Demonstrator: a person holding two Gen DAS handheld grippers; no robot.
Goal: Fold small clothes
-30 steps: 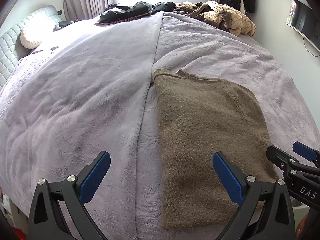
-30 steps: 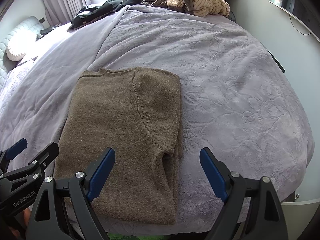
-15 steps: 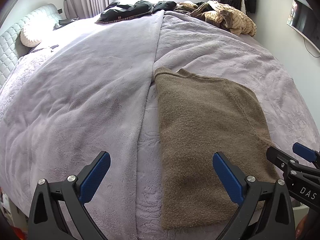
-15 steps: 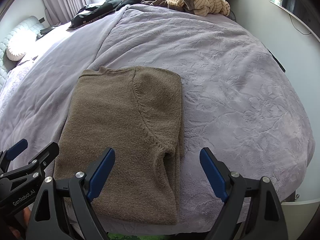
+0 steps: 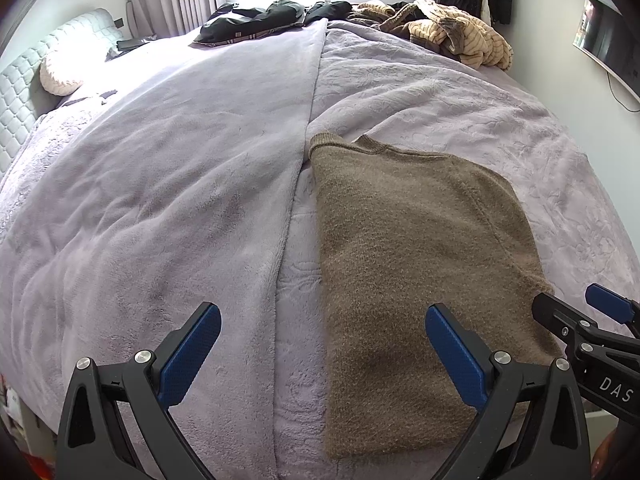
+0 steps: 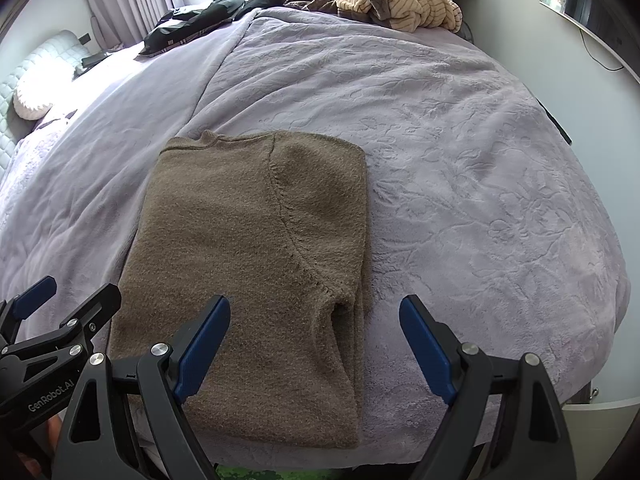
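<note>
Brown sweater (image 6: 256, 264) lies folded flat on the bed (image 6: 460, 152), near its front edge. Left gripper (image 5: 320, 356) jaws wide, empty, above the sweater's left edge. Right gripper (image 6: 316, 344) jaws wide, empty, above its right edge. Neither touches it.

A bed (image 5: 168, 184) covered with a lilac fleece blanket (image 6: 460, 168) carries a brown sweater (image 6: 256, 264), folded flat near the front edge. At the far end lie dark clothes (image 5: 256, 20), a tan striped garment (image 5: 460, 36) and a round pale cushion (image 5: 56, 74).
</note>
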